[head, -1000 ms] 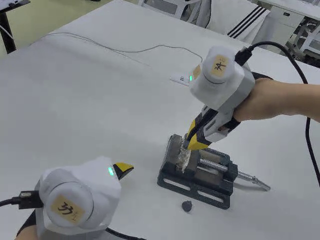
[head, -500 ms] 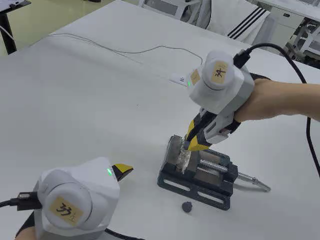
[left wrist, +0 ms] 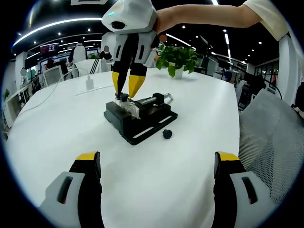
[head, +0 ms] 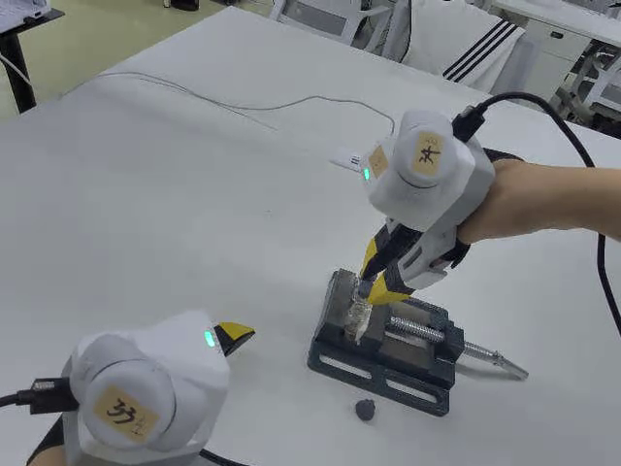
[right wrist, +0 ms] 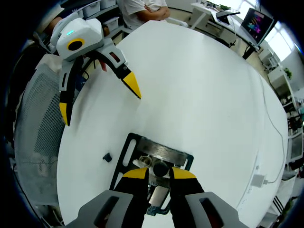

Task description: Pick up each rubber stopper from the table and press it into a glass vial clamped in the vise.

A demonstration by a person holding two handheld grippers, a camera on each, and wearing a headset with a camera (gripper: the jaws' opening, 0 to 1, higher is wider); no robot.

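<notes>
Hard to read: the glass vial (head: 357, 316) was clear and showed as a pale, glinting shape upright between the cheeks of the vise (head: 388, 374). In the head view its mouth was covered by the yellow tips of the right gripper (head: 370, 287). How many vials the vise held could not be told. The left gripper (right wrist: 99, 102) was cut by the lower edge of the head view, with one yellow tip showing past its white housing. The far end of the vise screw ran out to the right, small and thin.

Right gripper: held tips-down directly over the vise. In the right gripper view its jaws stood a narrow gap apart, closed on a dark rubber stopper (right wrist: 160, 168) pinched between the yellow tips. The left gripper view put that stopper at the top of the vial. Whether it was seated in the mouth or resting just above it could not be told.

Left gripper: jaws spread wide, nothing between them, touching nothing, held above the white table (head: 175, 214) well apart from the vise.

A second rubber stopper (head: 365, 410) lay loose on the table just beside the near edge of the vise base.
</notes>
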